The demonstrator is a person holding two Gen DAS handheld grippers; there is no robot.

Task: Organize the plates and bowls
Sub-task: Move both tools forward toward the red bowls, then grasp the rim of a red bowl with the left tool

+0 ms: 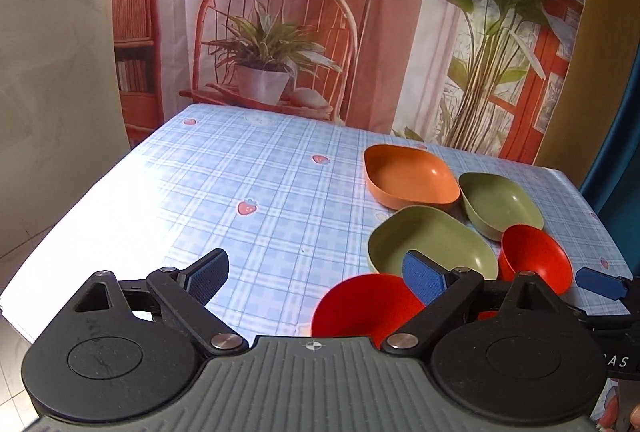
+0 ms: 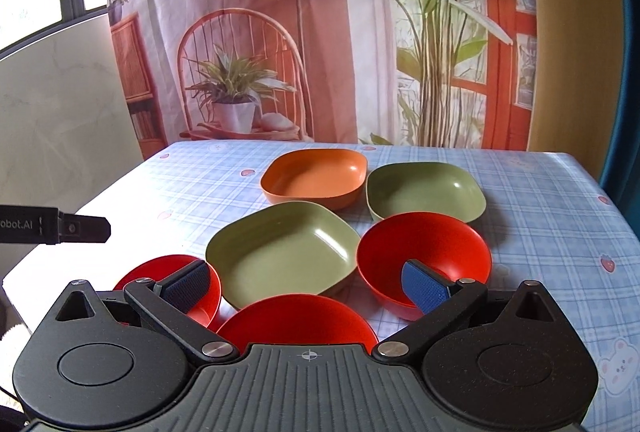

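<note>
On the blue checked table (image 2: 540, 199) stand an orange square dish (image 2: 316, 177), a far green square dish (image 2: 426, 193), a near green square dish (image 2: 280, 252), a red bowl on the right (image 2: 428, 252), a small red bowl on the left (image 2: 168, 272) and a red bowl nearest me (image 2: 296, 320). My right gripper (image 2: 308, 286) is open and empty, just above the nearest red bowl. My left gripper (image 1: 316, 276) is open and empty, left of the dishes, above a red bowl (image 1: 364, 306). The orange dish (image 1: 410, 175) and both green dishes (image 1: 430, 246) (image 1: 500, 203) also show there.
A printed backdrop cloth (image 2: 320, 31) hangs behind the table. A pale panel (image 1: 52, 91) stands at the left. The table's left part (image 1: 224, 191) holds only the cloth with strawberry prints. The left gripper's finger (image 2: 84, 230) shows at the right wrist view's left edge.
</note>
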